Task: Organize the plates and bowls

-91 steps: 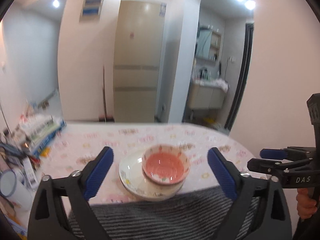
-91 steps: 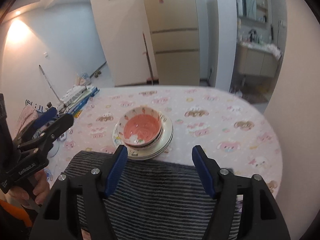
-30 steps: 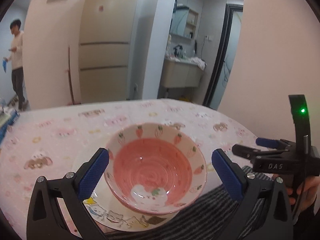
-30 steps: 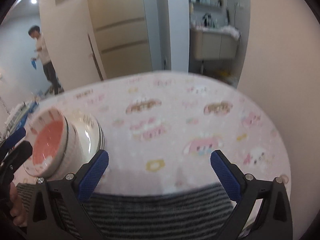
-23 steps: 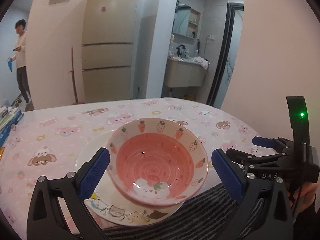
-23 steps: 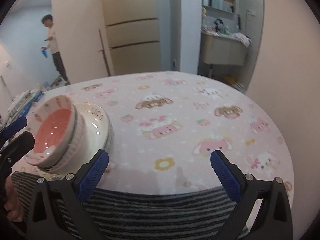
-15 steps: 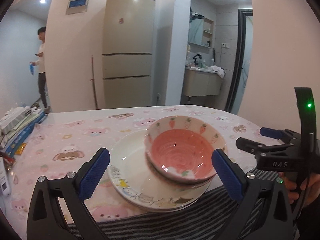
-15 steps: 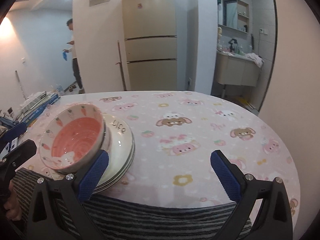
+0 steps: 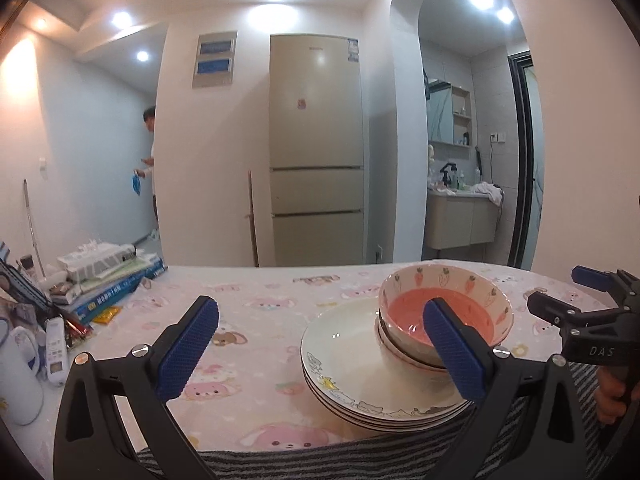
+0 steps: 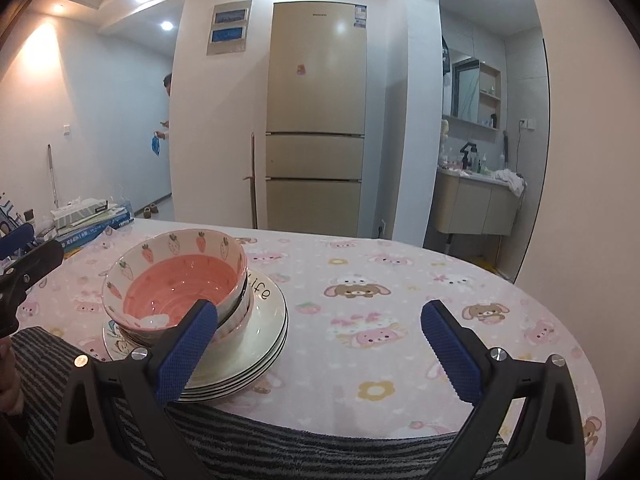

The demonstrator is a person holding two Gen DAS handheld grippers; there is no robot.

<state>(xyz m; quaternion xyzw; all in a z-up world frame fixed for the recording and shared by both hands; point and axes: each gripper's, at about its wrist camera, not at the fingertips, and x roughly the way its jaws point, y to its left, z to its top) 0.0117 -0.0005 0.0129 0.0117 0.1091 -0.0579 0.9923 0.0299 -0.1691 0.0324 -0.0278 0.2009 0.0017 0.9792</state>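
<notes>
**Dishes waiting between two open grippers**

A pile of dishes is sitting near the front edge of the table (image 10: 400, 320), partly on a striped cloth (image 10: 280, 440). The left gripper (image 9: 320, 344) is being held with its jaws wide apart, and nothing is being gripped. The right gripper (image 10: 316, 348) is being held the same way — wide open and empty.

The pile is lying off to one side of each gripper, not between the jaws. In the left view the dishes are being seen to the right, with the right blue pad (image 9: 454, 346) in front of the bowls. In the right view they are being seen to the left, behind the left blue pad (image 10: 188, 344). So the pile is sitting between the two grippers. Both seem about as near, and it cannot be told which is nearer. Either gripper would probably need to be turned inward before a rim could be pinched.

The pink bowl (image 10: 180, 284) is being carried on top. Carrots and strawberries are painted around its rim. It is leaning a little, nested in other bowls (image 10: 236, 316) underneath. These are resting on a stack of white plates (image 10: 264, 332) with dark edges and small cartoon pictures. The bowls are sitting off-centre on the plates. The dishes look smooth and shiny, so a slip is likely.
</notes>
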